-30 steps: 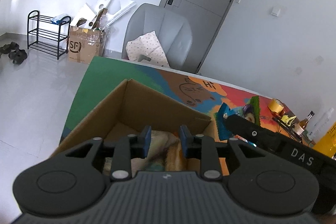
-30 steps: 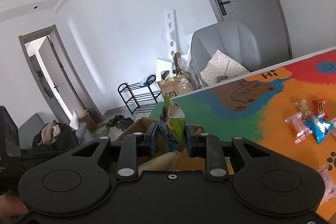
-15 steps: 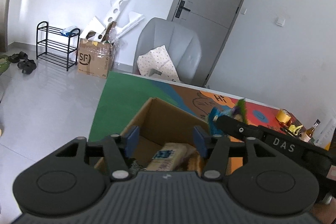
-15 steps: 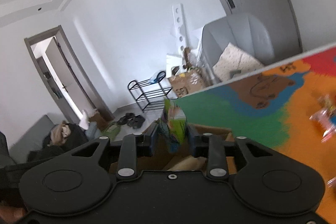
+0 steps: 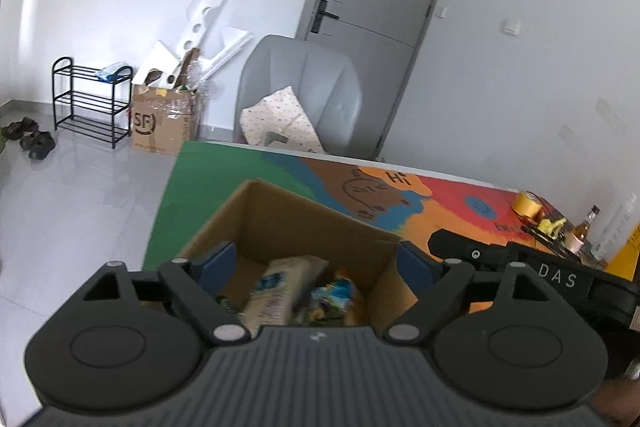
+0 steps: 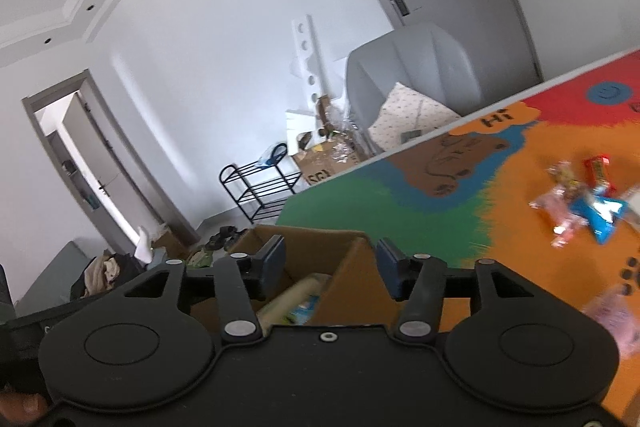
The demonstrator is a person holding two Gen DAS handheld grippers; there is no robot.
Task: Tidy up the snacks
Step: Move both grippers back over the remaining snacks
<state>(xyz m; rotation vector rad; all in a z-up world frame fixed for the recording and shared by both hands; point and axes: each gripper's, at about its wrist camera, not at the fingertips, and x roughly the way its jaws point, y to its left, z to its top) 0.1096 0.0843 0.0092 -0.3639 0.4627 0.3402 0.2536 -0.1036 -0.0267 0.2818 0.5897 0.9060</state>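
**Both drops in, loose snacks lie right**

My left gripper and right gripper have just been opening, nothing between them, above the box. Remaining snacks lie on the desk, nearer my right gripper.

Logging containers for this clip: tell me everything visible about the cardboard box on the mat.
The cardboard box is plain brown corrugated card, open at the top, its walls upright. It stands on the green end of the colourful mat, near the table's edge. Inside lie several snack packs, blurred, one pale and long beside a blue-green one. Both grippers are above its opening; no pad touches it. Its base and near wall are hidden behind the grippers.
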